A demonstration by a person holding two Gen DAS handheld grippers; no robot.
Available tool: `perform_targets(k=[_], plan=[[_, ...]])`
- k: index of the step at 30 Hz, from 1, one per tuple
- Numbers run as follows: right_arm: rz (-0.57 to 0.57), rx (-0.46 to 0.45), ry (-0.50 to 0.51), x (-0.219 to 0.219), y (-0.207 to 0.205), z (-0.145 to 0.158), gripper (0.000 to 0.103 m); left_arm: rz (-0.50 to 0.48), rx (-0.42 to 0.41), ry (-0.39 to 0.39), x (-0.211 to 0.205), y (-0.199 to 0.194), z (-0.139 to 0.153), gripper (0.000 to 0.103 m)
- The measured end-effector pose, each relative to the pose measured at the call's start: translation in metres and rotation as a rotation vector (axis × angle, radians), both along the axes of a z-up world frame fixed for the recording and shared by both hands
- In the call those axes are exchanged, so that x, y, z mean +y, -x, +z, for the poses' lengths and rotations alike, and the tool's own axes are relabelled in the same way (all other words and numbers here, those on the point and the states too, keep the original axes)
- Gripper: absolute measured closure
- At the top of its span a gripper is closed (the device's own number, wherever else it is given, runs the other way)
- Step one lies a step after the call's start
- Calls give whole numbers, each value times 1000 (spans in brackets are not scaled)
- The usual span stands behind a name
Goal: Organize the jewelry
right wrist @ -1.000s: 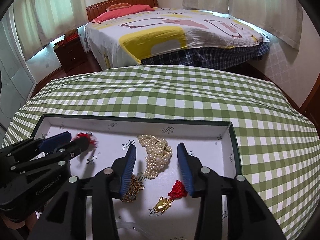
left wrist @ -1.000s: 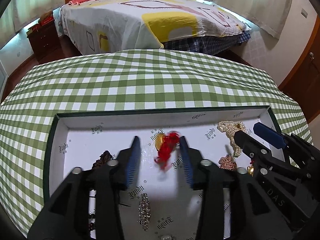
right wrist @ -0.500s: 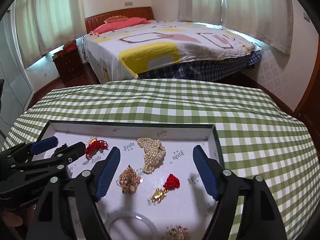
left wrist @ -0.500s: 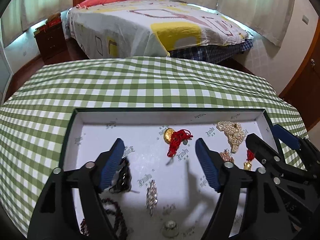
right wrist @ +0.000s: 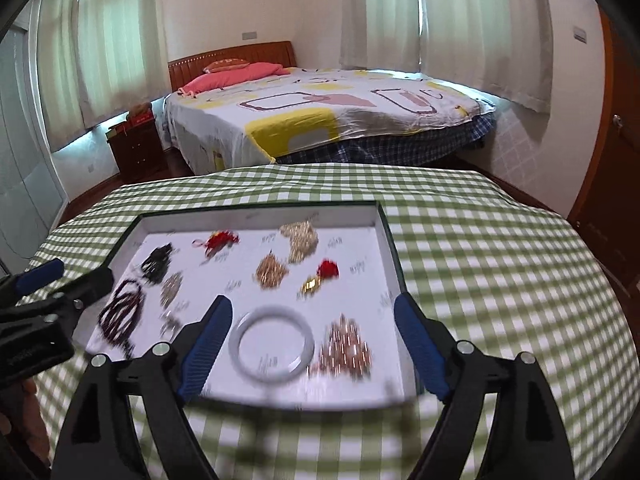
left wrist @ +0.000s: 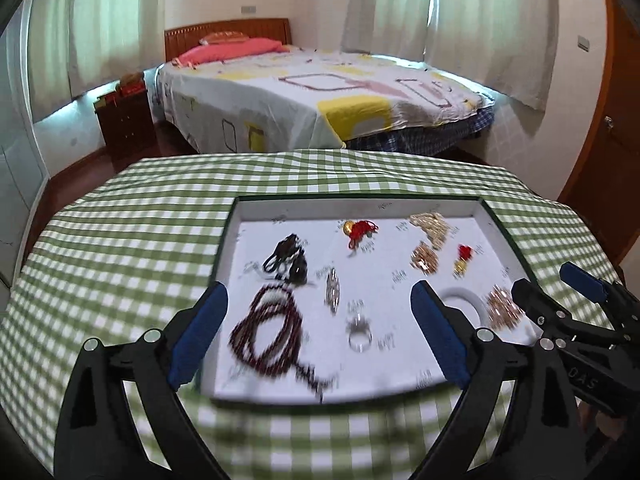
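Both claws have just been opening, and nothing lies between the jaws of either. The left claw [left wrist: 318, 336] and the right claw [right wrist: 312, 350] now stand wide and empty over the near edge of the white tray [left wrist: 486, 216], pulled back from where they worked a second ago among the pieces. The red-tasselled gold charm [left wrist: 358, 230] that was between the left jaws then now lies free near the tray's far wall. I judge this placing finished, perhaps the whole sorting.

Counted in the tray, which sits on the green-checked table [left wrist: 120, 248]:
- two red-tasselled charms, the second [right wrist: 322, 274] toward the tray's right wall
- one pearl cluster [right wrist: 300, 238]
- two gold clusters
- one white bangle [right wrist: 272, 344]
- one dark bead strand [left wrist: 266, 330]
- one black piece
- one silver brooch and one ring, both blurred.
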State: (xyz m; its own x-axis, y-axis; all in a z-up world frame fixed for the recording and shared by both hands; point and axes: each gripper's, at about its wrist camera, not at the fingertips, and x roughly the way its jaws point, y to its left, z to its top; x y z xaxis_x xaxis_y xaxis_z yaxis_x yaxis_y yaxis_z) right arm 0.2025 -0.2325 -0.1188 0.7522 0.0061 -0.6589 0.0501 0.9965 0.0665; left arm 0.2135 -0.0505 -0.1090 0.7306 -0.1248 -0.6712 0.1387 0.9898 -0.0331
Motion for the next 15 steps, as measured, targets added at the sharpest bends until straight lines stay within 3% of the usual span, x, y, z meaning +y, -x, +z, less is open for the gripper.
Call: perform_targets(k=[15], plan=[[40, -160, -6, 15, 110, 74, 19, 41, -135, -2, 23, 121, 76, 6]])
